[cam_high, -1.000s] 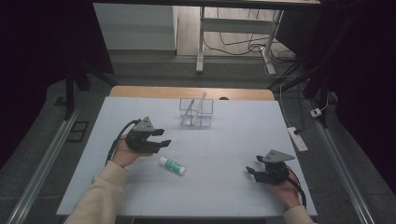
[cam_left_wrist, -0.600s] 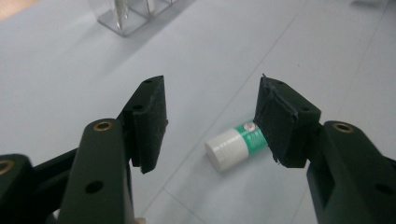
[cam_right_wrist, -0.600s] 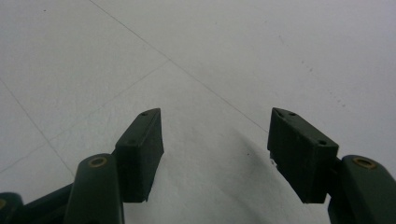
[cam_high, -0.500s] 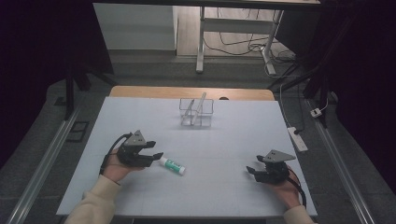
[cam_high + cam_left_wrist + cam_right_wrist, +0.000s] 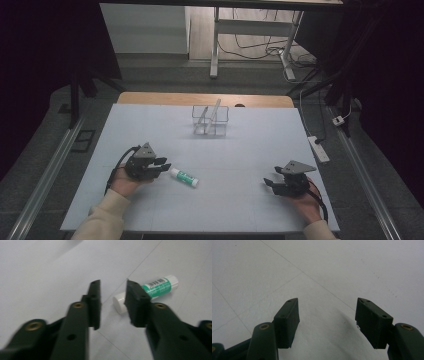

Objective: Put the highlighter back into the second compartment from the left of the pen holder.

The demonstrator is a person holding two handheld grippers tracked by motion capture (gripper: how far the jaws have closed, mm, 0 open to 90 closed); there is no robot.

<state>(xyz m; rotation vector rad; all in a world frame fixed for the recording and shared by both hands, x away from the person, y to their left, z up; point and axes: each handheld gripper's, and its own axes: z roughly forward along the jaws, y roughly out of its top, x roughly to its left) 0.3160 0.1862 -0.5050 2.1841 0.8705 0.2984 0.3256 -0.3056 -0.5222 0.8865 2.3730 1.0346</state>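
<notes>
Left gripper [image 5: 161, 164] low over table [image 5: 250, 150], aimed at white-capped end of glue stick [image 5: 183, 177]. Stick lying flat on the mat, left of centre, near the front edge, well short of clear rack [image 5: 210, 121] at the back. In left gripper view, jaws have just been closing: gap now narrow, cap end of stick [image 5: 147, 292] just beyond the tips and partly behind one jaw, not between the pads. Nothing gripped yet.

Right gripper [image 5: 270, 182] resting near the front right, jaws wide apart, nothing between them, bare table ahead in its own view.

Judged step: pick-up of stick with left gripper. To do well: reopen slightly, since gap looks barely wider than the stick; advance until the pads straddle the body rather than the cap tip; keep jaws square across the stick's long axis; close slowly. Risk: round stick rolling or being nudged away by a jaw tip on contact.
</notes>
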